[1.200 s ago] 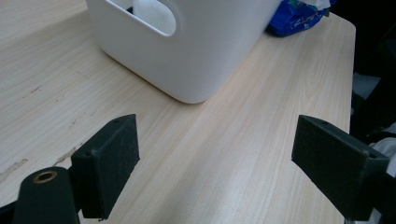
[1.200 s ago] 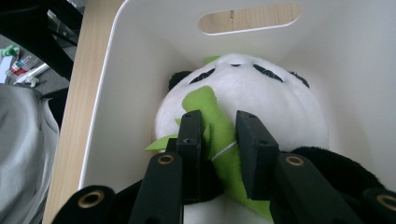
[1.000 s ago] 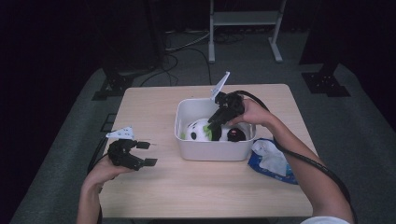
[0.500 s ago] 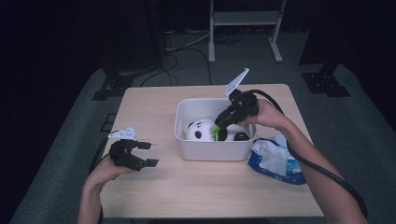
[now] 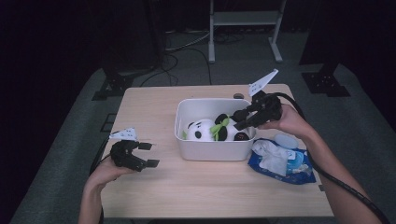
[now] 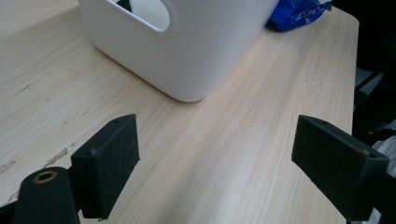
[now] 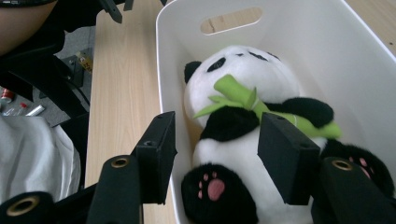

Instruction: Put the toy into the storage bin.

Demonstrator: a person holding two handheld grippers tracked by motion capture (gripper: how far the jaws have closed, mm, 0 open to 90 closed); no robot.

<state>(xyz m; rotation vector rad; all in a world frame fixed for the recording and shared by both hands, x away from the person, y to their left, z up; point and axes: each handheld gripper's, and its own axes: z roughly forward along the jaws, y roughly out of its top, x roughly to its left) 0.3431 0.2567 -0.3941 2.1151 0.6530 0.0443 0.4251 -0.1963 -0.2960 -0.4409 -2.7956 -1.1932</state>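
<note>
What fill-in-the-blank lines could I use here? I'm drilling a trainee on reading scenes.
1. The panda plush lies inside the white ____.
2. The plush clutches a ____ bamboo piece.
3. The blue wipes pack lies on the table beside the bin, on the person's ____ side.
4. The left tool stands ____, holding nothing.

Missing: bin; green; right; open

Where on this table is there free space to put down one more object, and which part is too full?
The table is bare along the near edge, in front of the white bin, and across the far left corner behind the left gripper. The right side is crowded: the blue wipes pack lies against the bin, with the right gripper above the panda toy.
</note>
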